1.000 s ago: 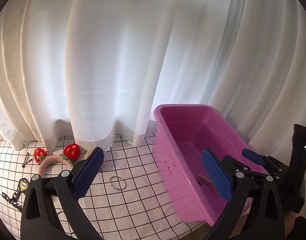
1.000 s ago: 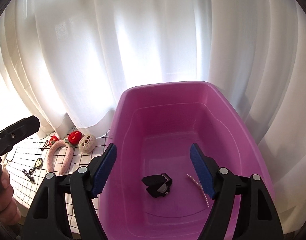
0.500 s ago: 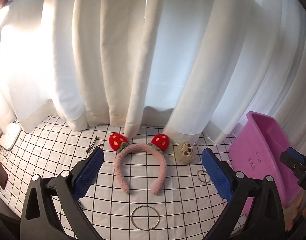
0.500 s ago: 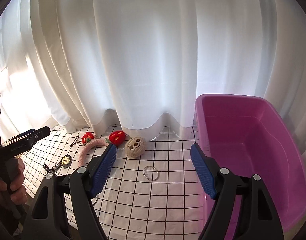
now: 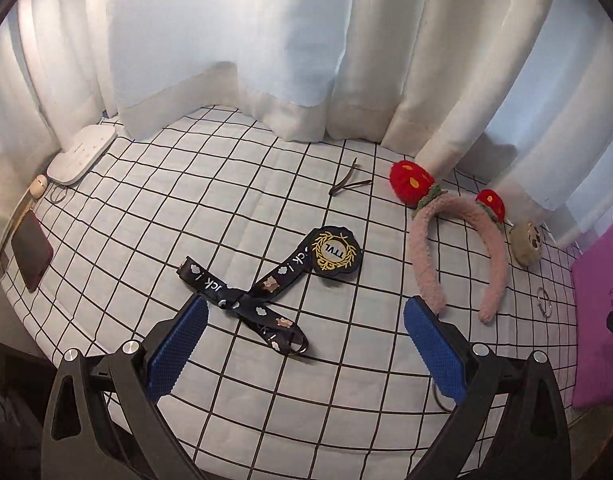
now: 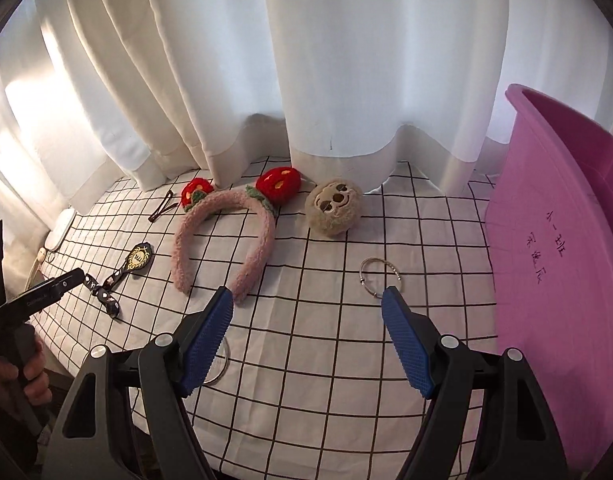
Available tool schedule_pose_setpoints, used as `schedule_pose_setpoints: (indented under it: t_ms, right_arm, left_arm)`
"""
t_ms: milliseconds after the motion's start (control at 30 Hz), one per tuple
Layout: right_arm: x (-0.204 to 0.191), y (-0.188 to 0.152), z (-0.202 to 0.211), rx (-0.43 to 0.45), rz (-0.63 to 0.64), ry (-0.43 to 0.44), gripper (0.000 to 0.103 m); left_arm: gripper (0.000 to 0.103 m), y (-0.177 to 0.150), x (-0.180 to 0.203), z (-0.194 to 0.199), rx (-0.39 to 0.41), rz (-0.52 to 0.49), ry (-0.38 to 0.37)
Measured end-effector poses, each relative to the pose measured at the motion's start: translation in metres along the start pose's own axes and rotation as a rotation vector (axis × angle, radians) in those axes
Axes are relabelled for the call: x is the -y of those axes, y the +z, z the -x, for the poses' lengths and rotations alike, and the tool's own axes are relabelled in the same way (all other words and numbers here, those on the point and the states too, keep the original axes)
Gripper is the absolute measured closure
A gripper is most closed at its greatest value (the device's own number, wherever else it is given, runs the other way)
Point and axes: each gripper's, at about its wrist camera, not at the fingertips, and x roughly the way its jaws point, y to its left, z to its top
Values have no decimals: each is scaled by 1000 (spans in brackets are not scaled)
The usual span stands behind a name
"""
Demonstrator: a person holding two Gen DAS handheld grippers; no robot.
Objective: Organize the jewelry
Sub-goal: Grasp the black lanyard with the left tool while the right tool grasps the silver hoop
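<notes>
left gripper spread, empty, lined up over lanyard | right gripper spread, empty | bangle 1 o'clock | tub 3 o'clock

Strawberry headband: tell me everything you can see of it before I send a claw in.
The strawberry headband is a fuzzy pink arch, plush-looking, with two red knitted strawberries, yellow-dotted with green leaves, at its top. It lies flat on the checked cloth, open ends toward the cameras, strawberries by the curtain hem. Nothing grips it. The sloth plush sits just beside one strawberry; contact is unclear. One tip lies close to the right claw.
</notes>
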Motion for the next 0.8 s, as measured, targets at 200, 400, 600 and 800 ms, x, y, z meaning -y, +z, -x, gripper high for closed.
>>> schedule_pose_setpoints:
  t_ms: [200, 400, 600, 800]
  right_arm:
    - [-60, -26, -43, -107, 92, 69, 30]
    - [-86, -49, -65, -164, 109, 64, 30]
    - [-95, -64, -85, -210, 100, 28, 30]
    - [-107, -65, -99, -235, 88, 40, 30]
  left_arm:
    - [7, -17, -22, -20, -53, 8, 9]
    - [7, -27, -37, -43, -87, -14, 26]
    - [7, -31, -43, -65, -123, -41, 26]
    - [6, -29, -43, -74, -125, -70, -5]
